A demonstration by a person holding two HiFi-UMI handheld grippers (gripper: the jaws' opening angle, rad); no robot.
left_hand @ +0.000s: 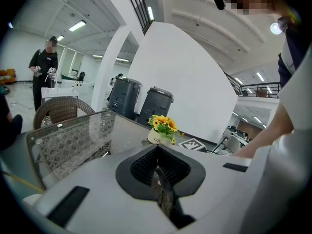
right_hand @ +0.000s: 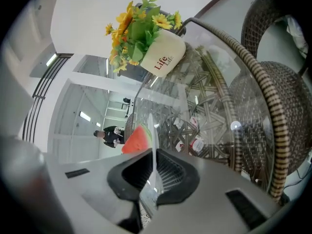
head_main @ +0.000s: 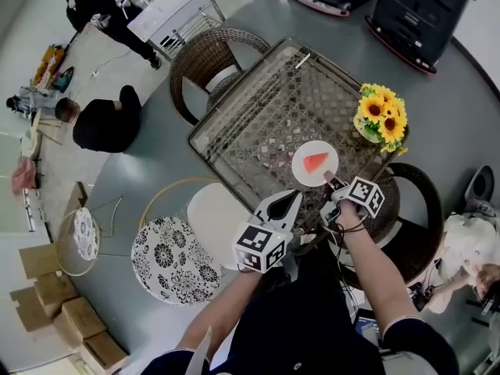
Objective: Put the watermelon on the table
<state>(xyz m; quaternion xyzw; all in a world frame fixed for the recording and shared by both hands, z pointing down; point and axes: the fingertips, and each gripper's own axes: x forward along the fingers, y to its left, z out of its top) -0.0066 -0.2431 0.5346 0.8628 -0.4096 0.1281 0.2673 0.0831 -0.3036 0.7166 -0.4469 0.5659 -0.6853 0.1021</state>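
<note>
A red watermelon slice lies on a small white plate over the near part of the glass-topped wicker table. My right gripper is shut on the plate's near rim. In the right gripper view the plate stands edge-on between the jaws of the right gripper, with the slice on its left side. Whether the plate rests on the glass I cannot tell. My left gripper hangs just left of the plate, shut and holding nothing. Its left gripper view shows the left gripper facing the table.
A white pot of sunflowers stands on the table's right side. Wicker chairs sit at the far end and by my right arm. A patterned round stool is at the left. Two dark bins stand beyond, and people are at the far left.
</note>
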